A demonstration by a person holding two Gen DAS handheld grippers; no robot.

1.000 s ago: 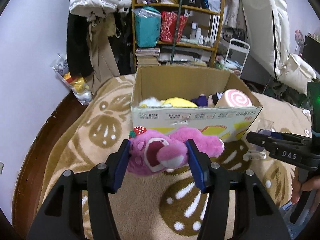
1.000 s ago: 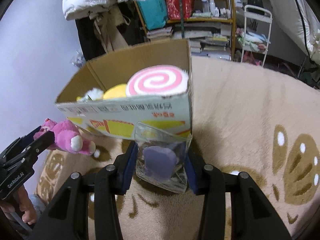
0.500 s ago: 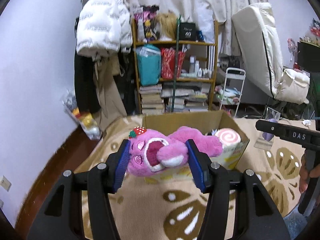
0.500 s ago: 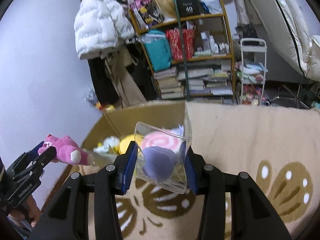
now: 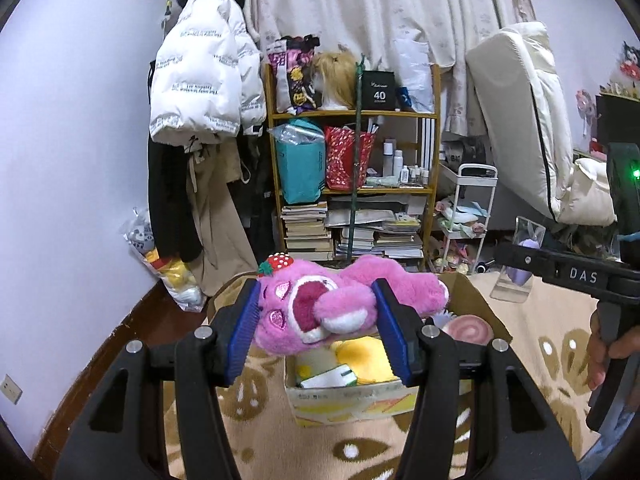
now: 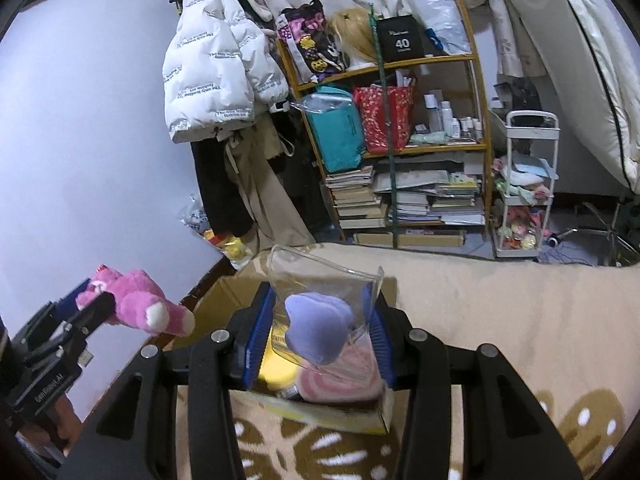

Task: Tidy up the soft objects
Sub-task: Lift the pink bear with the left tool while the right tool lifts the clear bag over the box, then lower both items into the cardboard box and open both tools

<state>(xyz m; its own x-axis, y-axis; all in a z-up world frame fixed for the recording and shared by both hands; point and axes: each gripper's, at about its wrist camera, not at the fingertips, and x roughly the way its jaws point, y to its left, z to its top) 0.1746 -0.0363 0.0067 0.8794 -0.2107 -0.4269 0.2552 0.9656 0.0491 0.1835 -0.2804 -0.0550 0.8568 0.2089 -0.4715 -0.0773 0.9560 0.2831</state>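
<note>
My left gripper (image 5: 320, 326) is shut on a pink plush bear (image 5: 320, 304) with a strawberry on its head, held in the air above the open cardboard box (image 5: 348, 400); the bear also shows in the right wrist view (image 6: 136, 302). My right gripper (image 6: 320, 340) is shut on a clear plastic pouch (image 6: 324, 312) with a purple soft sponge inside, held over the box (image 6: 332, 412). The pouch also shows in the left wrist view (image 5: 520, 264). The box holds a yellow plush (image 5: 360, 360) and a pink swirl cushion (image 5: 468, 326).
The box stands on a beige patterned blanket (image 5: 540, 320). Behind are a wooden shelf (image 5: 352, 184) with books and bags, hanging coats (image 5: 200, 92), a white cart (image 5: 472, 216), and an upright mattress (image 5: 520, 120). A wooden bed edge (image 5: 100, 360) runs left.
Both grippers have risen with their loads. The box now sits lower in both views, below the bear and the pouch.
</note>
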